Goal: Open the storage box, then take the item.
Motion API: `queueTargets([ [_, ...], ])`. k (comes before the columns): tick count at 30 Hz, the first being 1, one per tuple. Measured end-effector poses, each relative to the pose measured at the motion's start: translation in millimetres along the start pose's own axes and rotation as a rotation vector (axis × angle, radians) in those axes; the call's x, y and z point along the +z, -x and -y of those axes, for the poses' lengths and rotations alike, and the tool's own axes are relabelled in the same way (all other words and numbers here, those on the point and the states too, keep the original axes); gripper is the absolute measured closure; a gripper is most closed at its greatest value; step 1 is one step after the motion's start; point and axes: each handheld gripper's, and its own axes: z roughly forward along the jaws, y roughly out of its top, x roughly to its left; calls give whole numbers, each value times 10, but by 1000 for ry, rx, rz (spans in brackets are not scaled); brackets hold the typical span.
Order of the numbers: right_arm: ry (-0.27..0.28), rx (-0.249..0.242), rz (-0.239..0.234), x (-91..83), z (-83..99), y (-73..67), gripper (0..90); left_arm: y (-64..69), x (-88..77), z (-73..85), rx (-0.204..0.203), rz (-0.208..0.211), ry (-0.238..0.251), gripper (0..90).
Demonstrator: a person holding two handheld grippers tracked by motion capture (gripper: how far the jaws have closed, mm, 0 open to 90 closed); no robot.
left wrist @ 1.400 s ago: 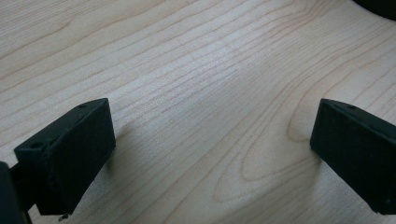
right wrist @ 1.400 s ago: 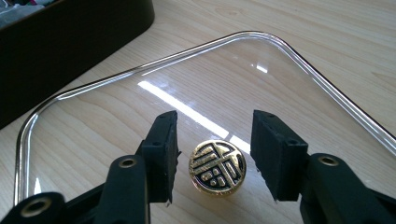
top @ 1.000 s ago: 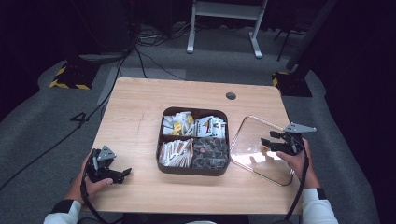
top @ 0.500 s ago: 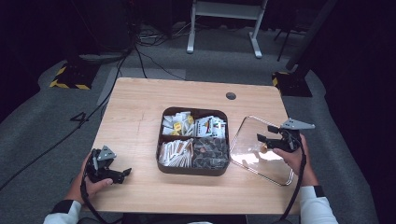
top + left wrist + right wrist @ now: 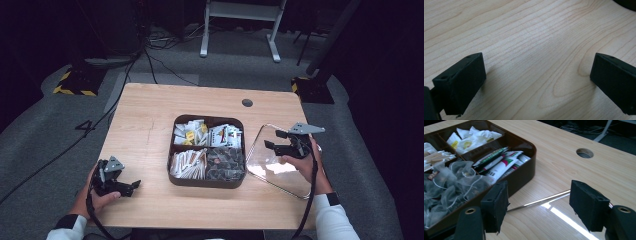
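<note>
A dark brown tray (image 5: 206,183) with four compartments sits mid-table, holding white sachets, printed packets, paper-wrapped sticks and mesh tea bags (image 5: 451,182). Its clear lid (image 5: 280,172) lies flat on the table to the right of it. My right gripper (image 5: 272,139) hovers over the lid's left part, pointing toward the tray. Its jaws have just been opening and now stand open with nothing between them (image 5: 544,205); the lid's edge (image 5: 541,200) shows below. My left gripper (image 5: 127,189) rests open at the table's front left, with bare wood between its jaws (image 5: 536,77).
A round cable hole (image 5: 247,103) lies in the tabletop behind the tray. The table (image 5: 145,125) has bare wood to the left of the tray. Cables and a white stand (image 5: 240,10) are on the floor beyond the far edge.
My right gripper has moved a little left toward the tray and risen over the lid. The lid, the tray and the left gripper have stayed put.
</note>
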Motion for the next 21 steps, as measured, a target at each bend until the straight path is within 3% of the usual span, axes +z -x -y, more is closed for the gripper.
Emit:
queueTargets([
  [14, -18, -94, -86, 311, -314, -357, 322, 1, 0, 0, -1, 0, 0, 4],
  [21, -45, -129, -110, 593, -470, -507, 322, 4, 2, 2, -3, -1, 2, 4],
])
